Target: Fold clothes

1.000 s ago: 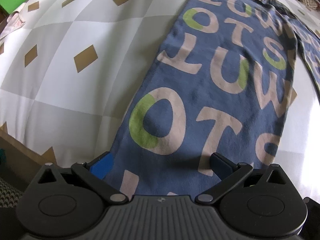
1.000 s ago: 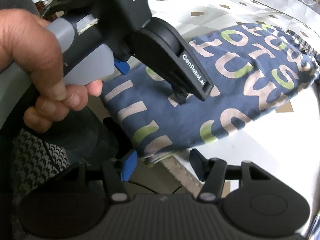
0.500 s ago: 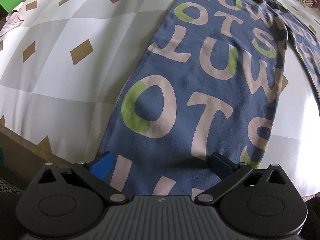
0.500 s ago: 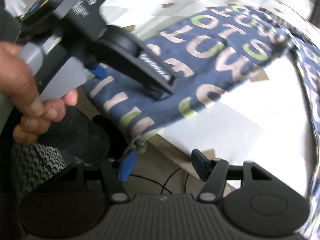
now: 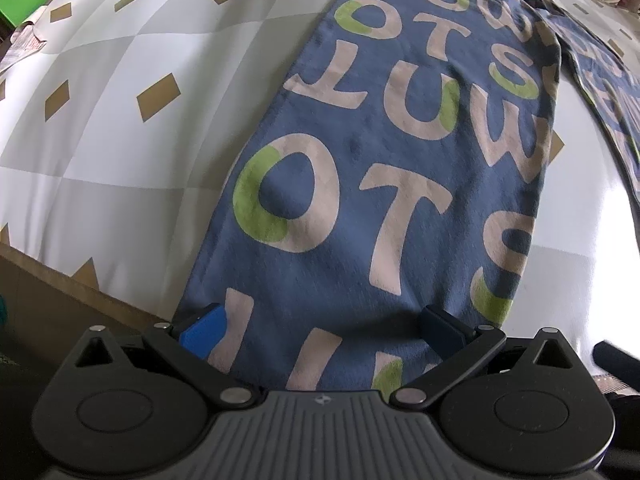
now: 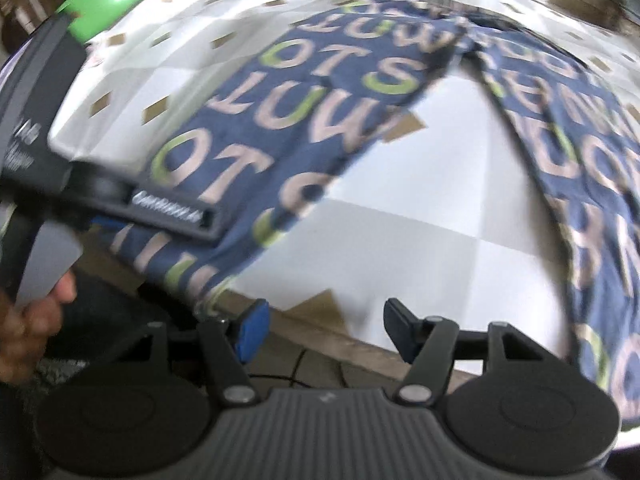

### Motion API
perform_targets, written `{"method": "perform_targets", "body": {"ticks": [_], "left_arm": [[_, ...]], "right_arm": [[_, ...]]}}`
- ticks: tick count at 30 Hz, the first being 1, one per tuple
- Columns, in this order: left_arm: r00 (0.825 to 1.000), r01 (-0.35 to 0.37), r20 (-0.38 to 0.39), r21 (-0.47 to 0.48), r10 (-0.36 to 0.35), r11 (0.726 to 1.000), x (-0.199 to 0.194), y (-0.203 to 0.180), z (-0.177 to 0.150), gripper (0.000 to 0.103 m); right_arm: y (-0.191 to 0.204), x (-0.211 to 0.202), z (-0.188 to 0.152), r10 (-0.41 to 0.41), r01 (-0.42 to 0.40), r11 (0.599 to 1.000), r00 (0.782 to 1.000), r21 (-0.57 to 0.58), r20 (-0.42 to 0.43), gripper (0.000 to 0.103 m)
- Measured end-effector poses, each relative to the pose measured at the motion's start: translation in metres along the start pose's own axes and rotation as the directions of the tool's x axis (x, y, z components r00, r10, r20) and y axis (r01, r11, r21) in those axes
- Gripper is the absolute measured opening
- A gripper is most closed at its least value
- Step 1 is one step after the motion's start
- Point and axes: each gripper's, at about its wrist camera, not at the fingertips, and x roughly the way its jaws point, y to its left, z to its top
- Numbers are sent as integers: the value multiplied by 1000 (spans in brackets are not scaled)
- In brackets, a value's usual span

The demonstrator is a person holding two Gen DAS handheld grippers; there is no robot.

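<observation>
Blue letter-print trousers [image 5: 384, 184] spread flat on a bed cover [image 5: 120, 128] of grey and white diamonds with small brown lozenges; one leg running from the near edge up toward the far side, the other leg [image 6: 580, 184] branching off to the right, the two joined at the far end. Hem end of the near leg hanging slightly past the bed's edge, above a brown wooden side rail [image 6: 304, 320].

Left gripper [image 5: 320, 330] pointing steeply down over that hem, jaws spread wide, blue pad near the cloth's left border and dark pad toward its right; cloth between the fingers but not pinched. Seen from the right wrist as a dark housing [image 6: 172, 212] low over the leg, hiding part of the print, with a hand [image 6: 28, 320] on its grey trigger.

Right gripper [image 6: 320, 332] just off the bed's edge, jaws apart and just been opening, nothing between them but rail and bare cover; hem corner just beside its blue finger [image 6: 250, 332], whether touching cannot be told. Right view blurred.

Green object [image 6: 112, 0] at the far left corner; dark cable [image 6: 296, 372] below the rail.
</observation>
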Motion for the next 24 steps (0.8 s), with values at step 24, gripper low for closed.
{"method": "perform_targets", "body": {"ticks": [24], "left_arm": [[996, 65, 60, 2, -64, 998, -4, -15, 4, 103]], "right_arm": [[-122, -21, -8, -276, 208, 864, 958, 459, 85, 64]]}}
